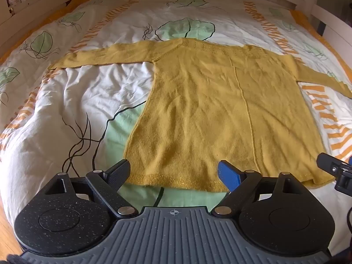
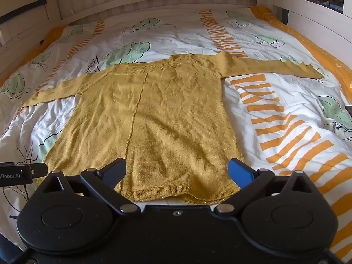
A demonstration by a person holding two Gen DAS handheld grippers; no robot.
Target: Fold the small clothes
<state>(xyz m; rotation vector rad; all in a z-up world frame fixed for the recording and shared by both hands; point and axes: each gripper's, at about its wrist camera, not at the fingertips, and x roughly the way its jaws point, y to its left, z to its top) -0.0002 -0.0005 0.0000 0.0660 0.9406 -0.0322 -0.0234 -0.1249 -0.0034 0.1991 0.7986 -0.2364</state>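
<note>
A mustard-yellow knitted sweater point(image 1: 220, 110) lies flat on the bed, hem towards me, both sleeves spread out sideways; it also shows in the right wrist view point(image 2: 158, 118). My left gripper point(image 1: 173, 171) is open and empty, its fingers just above the left half of the hem. My right gripper point(image 2: 177, 171) is open and empty above the right half of the hem. The right gripper's finger shows at the right edge of the left wrist view point(image 1: 332, 167). The left gripper's body shows at the left edge of the right wrist view point(image 2: 19, 173).
The sweater rests on a wrinkled white duvet point(image 1: 92, 92) printed with green leaves and orange stripes, also seen in the right wrist view point(image 2: 275, 114). A white slatted bed frame point(image 2: 154, 2) runs along the far side. Wooden floor point(image 1: 6, 231) shows at the lower left.
</note>
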